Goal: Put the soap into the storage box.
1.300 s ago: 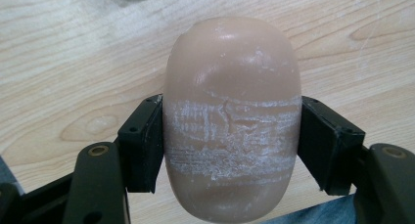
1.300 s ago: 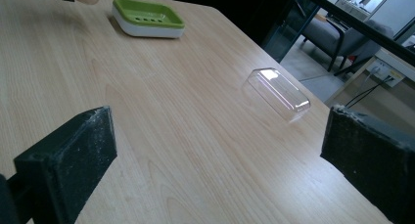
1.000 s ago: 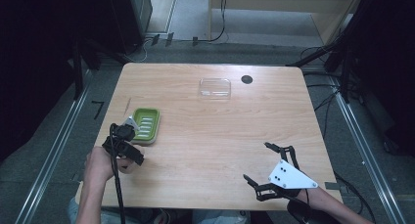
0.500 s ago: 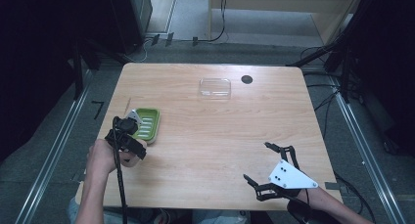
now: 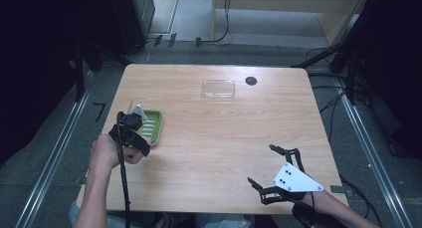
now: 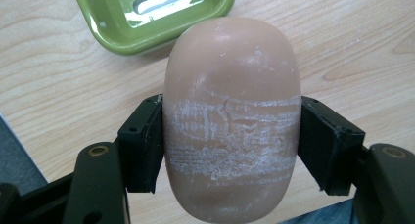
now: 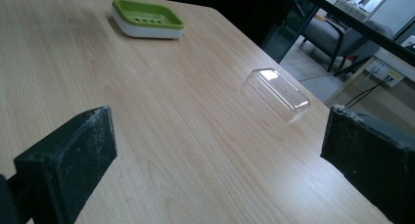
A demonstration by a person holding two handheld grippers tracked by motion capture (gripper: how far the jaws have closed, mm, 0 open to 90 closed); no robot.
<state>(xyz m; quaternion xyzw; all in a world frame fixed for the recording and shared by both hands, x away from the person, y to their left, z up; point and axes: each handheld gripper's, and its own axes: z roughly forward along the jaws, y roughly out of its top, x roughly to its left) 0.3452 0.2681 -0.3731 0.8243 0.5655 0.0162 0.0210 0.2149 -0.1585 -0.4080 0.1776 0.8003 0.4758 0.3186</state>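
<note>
Fingers [image 6: 142, 145] of your left gripper [image 6: 230, 150] are clamped on the bar of soap [image 6: 231, 121]; those of your right gripper [image 7: 215, 160] stand wide apart with nothing between them.

You hold the soap just above the worktop [image 5: 224, 138], at the near left, right beside the near end of the green soap dish [image 5: 151, 126]. This looks like the carrying step, soap lifted and not yet in the dish. Next you would need to bring it over the slotted tray, lower it flat, then let go. The soap is a smooth tan oval, rounded at both ends, with whitish scuffed bands across its middle where it has been gripped. A clear plastic lid [image 5: 218, 88] lies well away at the far side.
</note>
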